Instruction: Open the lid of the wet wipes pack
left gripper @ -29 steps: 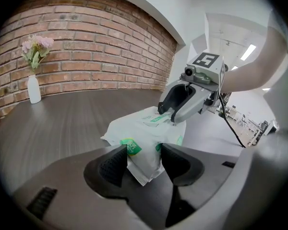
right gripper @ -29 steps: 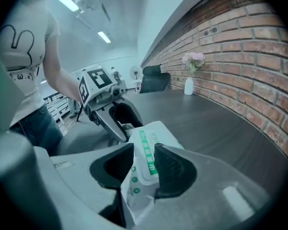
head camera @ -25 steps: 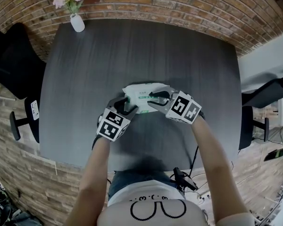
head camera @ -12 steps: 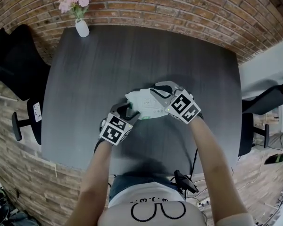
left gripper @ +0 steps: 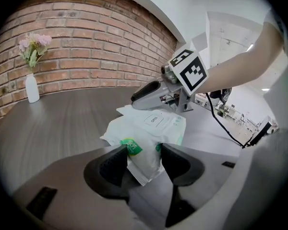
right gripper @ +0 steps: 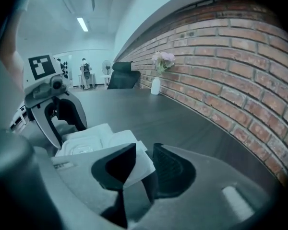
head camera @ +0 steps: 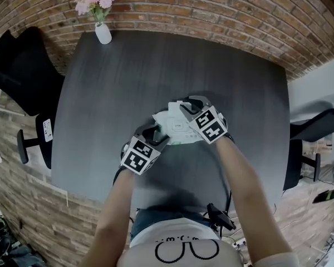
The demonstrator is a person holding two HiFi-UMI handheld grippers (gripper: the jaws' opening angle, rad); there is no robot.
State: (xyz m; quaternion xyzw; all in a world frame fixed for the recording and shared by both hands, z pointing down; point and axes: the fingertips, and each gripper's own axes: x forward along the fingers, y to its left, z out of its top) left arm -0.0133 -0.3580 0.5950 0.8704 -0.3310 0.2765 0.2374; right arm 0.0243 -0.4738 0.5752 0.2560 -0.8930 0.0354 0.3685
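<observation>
The white wet wipes pack lies on the dark table in front of me, with an "OPEN" label on its top. My left gripper is shut on the pack's near end, at the green logo. My right gripper sits over the far end. Its jaws are opening, and a white corner of the pack lies between them, against the left jaw only. In the head view the left gripper is at the pack's near left and the right gripper at its far right.
A white vase with pink flowers stands at the table's far left corner, by the brick wall. Black chairs stand to the left and right. A cable trails from the right gripper.
My right gripper has moved from the pack's right side round to its far end and turned. The pack now looks more bunched and angled. The left gripper has kept its hold and place.
</observation>
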